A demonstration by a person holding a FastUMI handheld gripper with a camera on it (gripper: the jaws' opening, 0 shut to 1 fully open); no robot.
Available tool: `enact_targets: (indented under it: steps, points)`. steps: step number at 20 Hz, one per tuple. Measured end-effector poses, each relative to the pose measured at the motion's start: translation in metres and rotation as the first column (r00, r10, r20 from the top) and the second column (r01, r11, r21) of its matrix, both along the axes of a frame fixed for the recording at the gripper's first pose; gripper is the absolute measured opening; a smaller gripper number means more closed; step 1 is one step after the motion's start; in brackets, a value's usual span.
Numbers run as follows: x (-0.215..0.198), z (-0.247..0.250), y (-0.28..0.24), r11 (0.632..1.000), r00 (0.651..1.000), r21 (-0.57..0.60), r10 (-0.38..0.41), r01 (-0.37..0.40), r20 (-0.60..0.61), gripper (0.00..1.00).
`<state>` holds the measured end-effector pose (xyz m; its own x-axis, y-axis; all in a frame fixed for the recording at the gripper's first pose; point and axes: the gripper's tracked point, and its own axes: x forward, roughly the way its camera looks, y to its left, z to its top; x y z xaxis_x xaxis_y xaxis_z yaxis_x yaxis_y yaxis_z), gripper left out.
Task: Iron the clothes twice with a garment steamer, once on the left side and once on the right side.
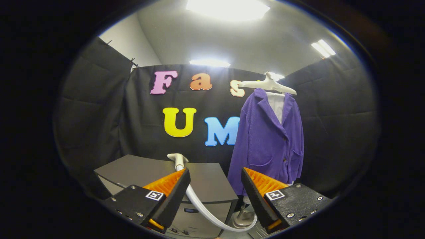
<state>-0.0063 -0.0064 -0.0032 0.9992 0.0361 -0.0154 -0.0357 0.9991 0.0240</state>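
The gripper is nearest, its fingers spread wide apart and holding nothing. Beyond the right finger a purple jacket hangs full length from a white hanger. Ahead of the left finger, a grey cabinet carries the garment steamer head, upright, slightly left of the gap; its hose curves down between the fingers.

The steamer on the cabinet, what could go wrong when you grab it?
The gripper is open and empty. The steamer head sits on the cabinet just beyond one finger, off-centre, so the jaws might close on the hose instead. That hose loops down toward the stand's base; pulling could snag it. The purple jacket hangs loosely on its hanger and may swing.
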Motion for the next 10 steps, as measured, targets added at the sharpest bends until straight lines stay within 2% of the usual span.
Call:
enact_targets:
  steps: [10]
  points:
    - [-0.032, 0.015, -0.037, 0.990, 0.989, -0.014, 0.144, -0.143, 0.017, 0.95]
